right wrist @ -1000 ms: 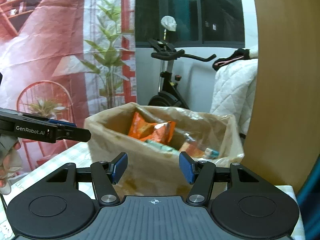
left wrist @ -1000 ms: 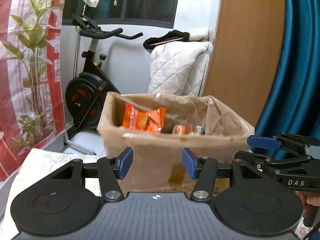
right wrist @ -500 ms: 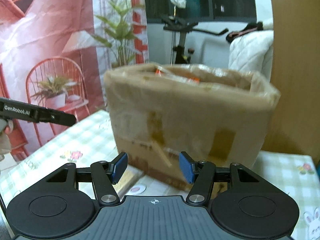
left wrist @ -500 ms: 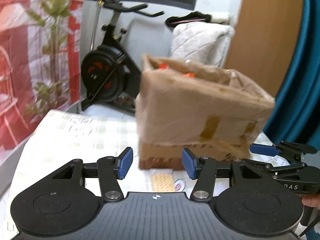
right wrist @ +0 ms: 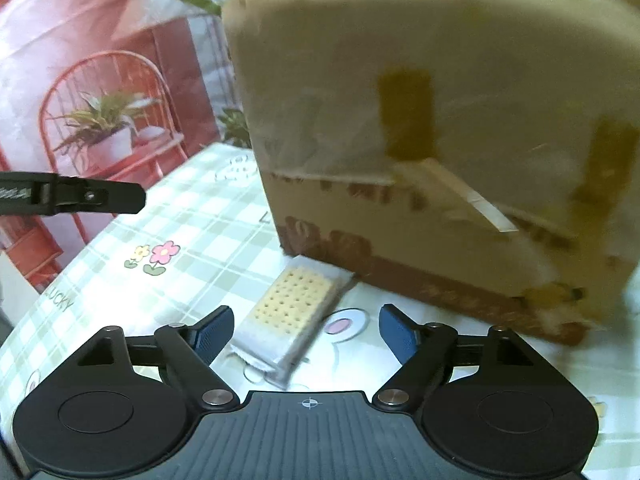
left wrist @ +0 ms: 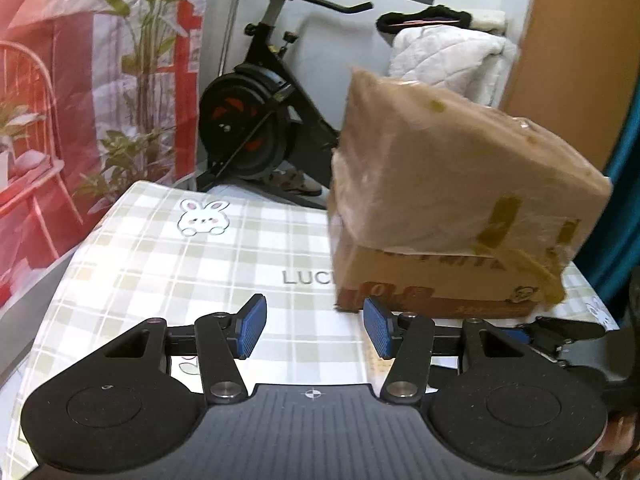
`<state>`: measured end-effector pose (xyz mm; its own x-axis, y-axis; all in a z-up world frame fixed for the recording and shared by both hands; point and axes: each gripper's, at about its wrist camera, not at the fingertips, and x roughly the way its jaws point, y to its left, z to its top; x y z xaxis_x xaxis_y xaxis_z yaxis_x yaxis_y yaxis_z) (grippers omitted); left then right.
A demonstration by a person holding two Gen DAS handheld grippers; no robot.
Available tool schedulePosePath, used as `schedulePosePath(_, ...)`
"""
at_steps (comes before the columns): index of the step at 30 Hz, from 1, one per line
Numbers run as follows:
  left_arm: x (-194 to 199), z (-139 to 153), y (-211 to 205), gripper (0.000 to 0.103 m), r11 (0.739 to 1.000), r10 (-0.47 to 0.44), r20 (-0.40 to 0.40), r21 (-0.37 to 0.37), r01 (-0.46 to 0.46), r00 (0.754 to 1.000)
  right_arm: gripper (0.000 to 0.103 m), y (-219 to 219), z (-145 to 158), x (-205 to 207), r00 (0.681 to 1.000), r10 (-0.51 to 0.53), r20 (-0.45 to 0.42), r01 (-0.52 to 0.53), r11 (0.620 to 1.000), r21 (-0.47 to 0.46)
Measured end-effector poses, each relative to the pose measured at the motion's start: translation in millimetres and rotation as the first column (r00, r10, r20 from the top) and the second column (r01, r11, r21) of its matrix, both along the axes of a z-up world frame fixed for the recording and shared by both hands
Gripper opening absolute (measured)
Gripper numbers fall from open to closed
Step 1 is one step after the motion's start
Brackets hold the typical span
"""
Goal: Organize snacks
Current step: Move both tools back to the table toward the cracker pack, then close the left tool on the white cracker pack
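The right gripper (right wrist: 306, 332) had just been opening; its jaws stood wide and empty above the near end of a wrapped cracker packet (right wrist: 294, 316), which lay flat on the checked tablecloth (right wrist: 192, 232) with its far end just beside the base of the cardboard box (right wrist: 440, 128). The left gripper (left wrist: 311, 332) hovered partly open and empty over bare cloth near the box's corner. A sound pick would probably have straddled the packet across its narrow width, lowered the pads until they flanked the wrapper, then closed gently so the crackers did not break.
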<state>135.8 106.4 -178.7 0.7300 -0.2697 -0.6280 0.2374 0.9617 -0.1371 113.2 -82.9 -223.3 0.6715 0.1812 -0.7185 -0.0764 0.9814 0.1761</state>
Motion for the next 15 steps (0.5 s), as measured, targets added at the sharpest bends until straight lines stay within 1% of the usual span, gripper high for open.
schedulePosePath(2, 4, -3, 1, 0.056, 1.0, 0.015, -0.006, -0.007, -0.015, 1.0, 0.078, 13, -10, 13, 1.0, -0.001, -0.028, 0.001, 1.0, -0.008)
schedulePosePath(8, 12, -15, -1, 0.056, 1.0, 0.018, -0.024, -0.018, -0.018, 1.0, 0.08, 41, -32, 36, 0.997, 0.019, -0.077, -0.027, 0.994, -0.106)
schedulePosePath(11, 11, -20, -4, 0.056, 1.0, 0.009, -0.034, -0.018, -0.01, 0.999, 0.08, 41, -40, 37, 0.995, 0.014, -0.104, -0.027, 0.991, -0.128)
schedulePosePath(14, 13, -25, -7, 0.056, 1.0, -0.003, -0.046, -0.019, 0.002, 0.999, 0.085, 37, -44, 27, 0.995, 0.029, -0.096, -0.044, 0.987, -0.157)
schedulePosePath(15, 14, -28, -8, 0.056, 1.0, -0.008, -0.05, -0.017, 0.007, 0.999, 0.085, 33, -44, 23, 0.995, 0.025, -0.093, -0.04, 0.986, -0.159)
